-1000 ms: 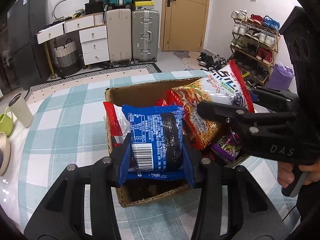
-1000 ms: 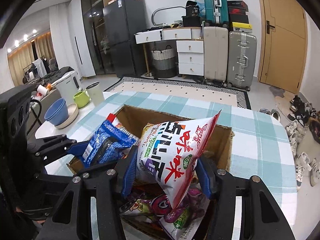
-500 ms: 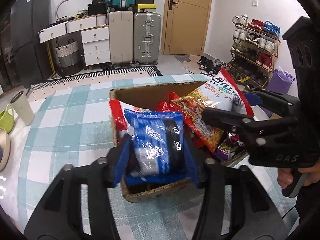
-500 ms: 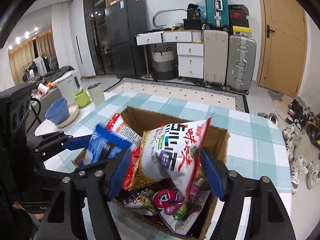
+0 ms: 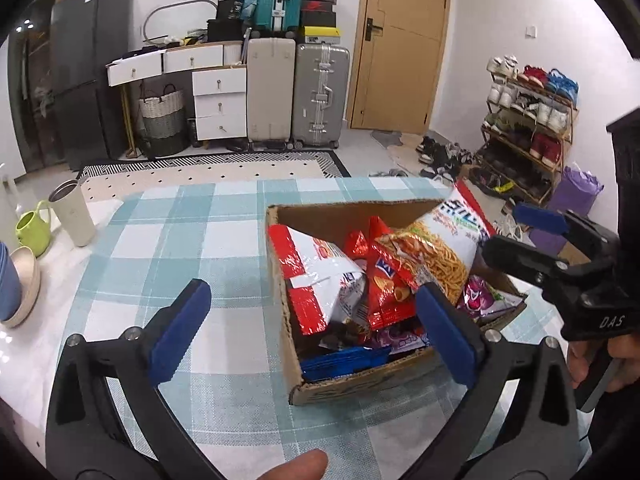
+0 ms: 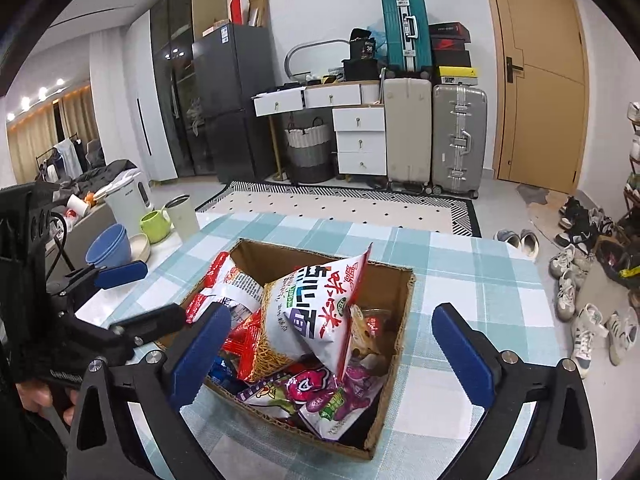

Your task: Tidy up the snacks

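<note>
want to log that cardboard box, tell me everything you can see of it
The cardboard box is a shallow, open-topped tray of brown corrugated board with rough, worn edges. It sits flat on the teal checked tablecloth. It is crammed with snack packets: a big white noodle-snack bag leans upright in the middle, red packets beside it, purple ones at one end, and a blue packet lies low against the near wall. Nothing grips it.
</note>
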